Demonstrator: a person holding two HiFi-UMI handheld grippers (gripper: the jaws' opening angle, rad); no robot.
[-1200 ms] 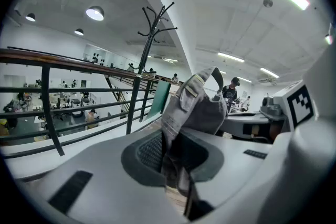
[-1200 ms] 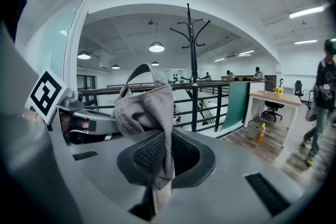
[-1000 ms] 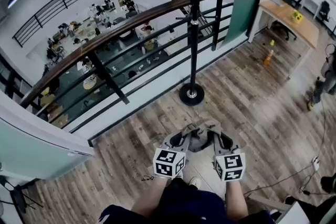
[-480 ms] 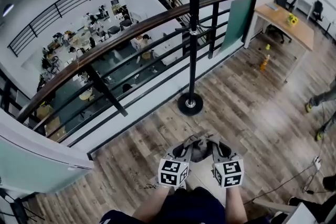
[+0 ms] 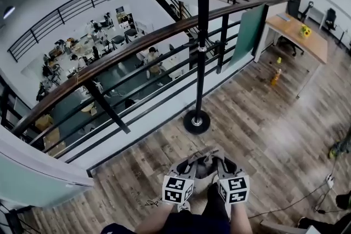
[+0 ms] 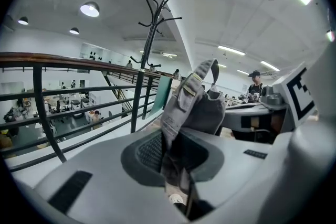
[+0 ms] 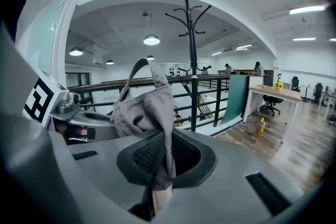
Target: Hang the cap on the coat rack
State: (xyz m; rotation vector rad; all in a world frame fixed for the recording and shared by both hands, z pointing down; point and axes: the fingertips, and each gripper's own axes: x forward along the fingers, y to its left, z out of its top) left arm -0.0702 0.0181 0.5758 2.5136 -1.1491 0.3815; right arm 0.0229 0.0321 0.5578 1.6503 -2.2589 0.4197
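Note:
A grey cloth cap (image 5: 205, 162) hangs stretched between my two grippers, just in front of my body. My left gripper (image 5: 191, 164) is shut on the cap (image 6: 191, 107) at one side. My right gripper (image 5: 220, 164) is shut on the cap (image 7: 149, 107) at the other side. The black coat rack (image 5: 201, 41) stands ahead on a round base (image 5: 196, 121) by the railing. Its curved hooks (image 7: 188, 12) rise well above both grippers, and the hooks (image 6: 157, 8) also show up high in the left gripper view.
A wood-topped black railing (image 5: 126, 46) runs behind the rack over an open lower floor. A green panel (image 5: 250, 22) and a wooden desk (image 5: 299, 35) stand at the right. An orange bottle (image 5: 275, 76) sits on the plank floor. Cables (image 5: 285, 197) trail at lower right.
Both grippers and the cap have moved forward toward the coat rack, whose base now lies closer. The grip on the cap is unchanged.

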